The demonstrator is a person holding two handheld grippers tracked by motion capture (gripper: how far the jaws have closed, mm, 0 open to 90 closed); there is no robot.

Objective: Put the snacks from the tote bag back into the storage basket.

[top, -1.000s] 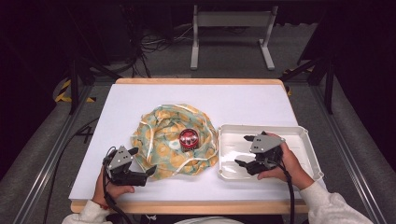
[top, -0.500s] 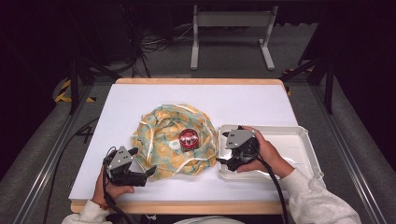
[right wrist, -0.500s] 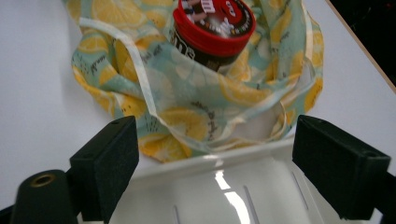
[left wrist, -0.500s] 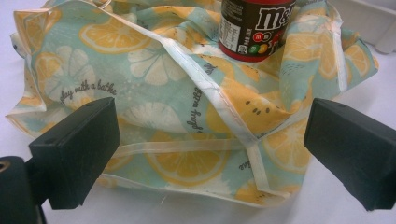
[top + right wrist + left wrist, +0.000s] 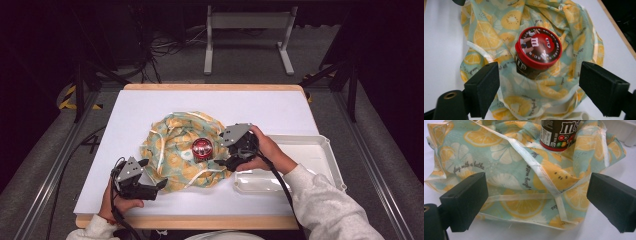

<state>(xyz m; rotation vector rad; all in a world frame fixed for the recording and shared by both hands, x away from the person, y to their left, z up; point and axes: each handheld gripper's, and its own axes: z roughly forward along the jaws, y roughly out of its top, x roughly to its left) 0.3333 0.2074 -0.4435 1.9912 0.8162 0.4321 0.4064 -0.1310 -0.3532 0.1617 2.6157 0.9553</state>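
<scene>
I see thin printed cloth in the lemon-patterned bag point(image 5: 182, 150), crumpled, with smooth pale tape seams. The M&M's tub point(image 5: 202, 148) looks glossy plastic. My grippers' pads point(image 5: 482, 87) are matt black. The tray point(image 5: 320, 150) is shiny white plastic; the worktop point(image 5: 250, 107) matt white, wood-edged.

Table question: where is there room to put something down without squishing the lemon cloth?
Bare white table runs along the far edge behind the lemon cloth, and down the left side beside it. The white tray looks bare too. The middle is crowded: the candy tub sits on the cloth, the right gripper beside it, the left gripper at its near edge.
</scene>
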